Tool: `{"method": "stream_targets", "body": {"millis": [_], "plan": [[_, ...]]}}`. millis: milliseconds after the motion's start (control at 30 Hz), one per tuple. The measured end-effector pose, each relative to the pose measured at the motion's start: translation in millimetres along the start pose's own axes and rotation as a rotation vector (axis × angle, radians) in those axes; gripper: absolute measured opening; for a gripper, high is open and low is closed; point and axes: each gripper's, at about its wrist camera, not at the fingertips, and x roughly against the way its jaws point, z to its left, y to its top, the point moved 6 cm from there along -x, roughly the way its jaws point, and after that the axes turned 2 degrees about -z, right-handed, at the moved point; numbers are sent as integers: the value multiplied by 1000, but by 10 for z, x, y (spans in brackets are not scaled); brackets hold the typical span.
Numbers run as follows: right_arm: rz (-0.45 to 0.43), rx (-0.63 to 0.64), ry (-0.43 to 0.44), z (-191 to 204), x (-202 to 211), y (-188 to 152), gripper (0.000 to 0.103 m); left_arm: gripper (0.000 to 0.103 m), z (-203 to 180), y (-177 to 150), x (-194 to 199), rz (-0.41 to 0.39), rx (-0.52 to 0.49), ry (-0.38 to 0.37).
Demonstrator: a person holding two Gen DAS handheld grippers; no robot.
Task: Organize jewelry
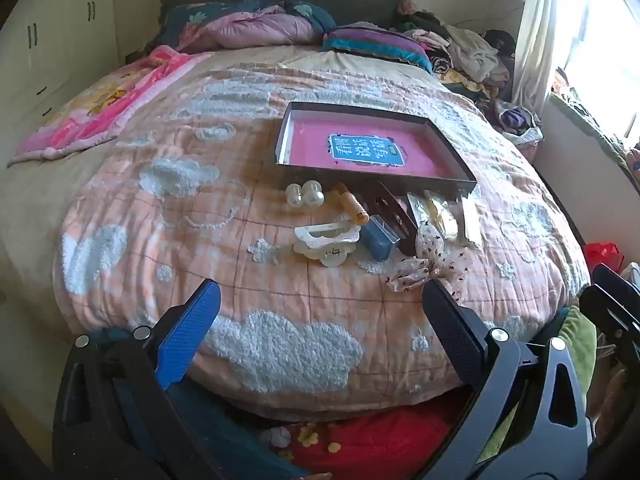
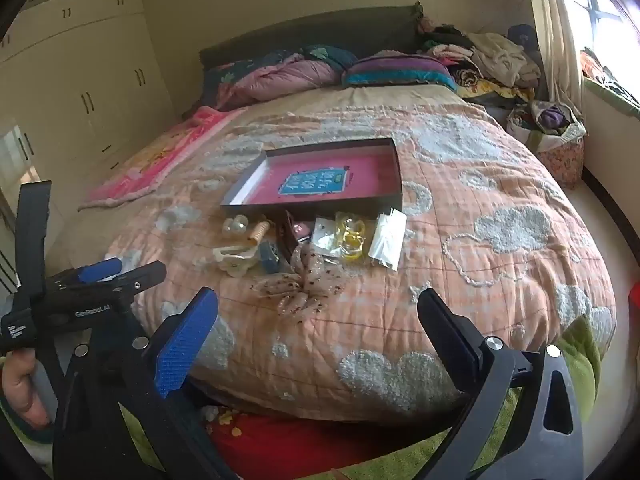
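Both my grippers, left gripper (image 1: 316, 300) and right gripper (image 2: 316, 312), hover with jaws wide apart, holding nothing. "GenRobot.AI" reads on the left one. Jewelry pile (image 2: 312, 240) sits mid-bed beside the open box (image 2: 394, 172).

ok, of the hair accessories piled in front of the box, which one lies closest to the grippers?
The dotted sheer fabric bow. It sits at the near edge of the pile, ahead of the cream claw clip and dark brown clip, which lie nearer the box.

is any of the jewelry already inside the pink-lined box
No, the pink-lined box holds only its printed label, and the jewelry pile lies on the quilt beside it.
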Motion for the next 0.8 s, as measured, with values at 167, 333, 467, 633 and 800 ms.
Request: {"method": "stream_targets", "body": {"millis": [167, 333, 467, 633, 800], "plan": [[-13, -3, 11, -47, 5, -22, 99, 94, 22, 20, -11, 2, 10, -2], [-11, -5, 14, 73, 81, 20, 99, 94, 7, 78, 106, -27, -9, 10], [-8, -6, 18, 89, 87, 45, 99, 94, -32, 92, 151, -35, -19, 19], [-16, -9, 31, 71, 115, 10, 99, 94, -31, 87, 157, -38, -19, 19], [-17, -10, 34, 72, 124, 12, 99, 94, -39, 98, 218, -46, -15, 16]]}}
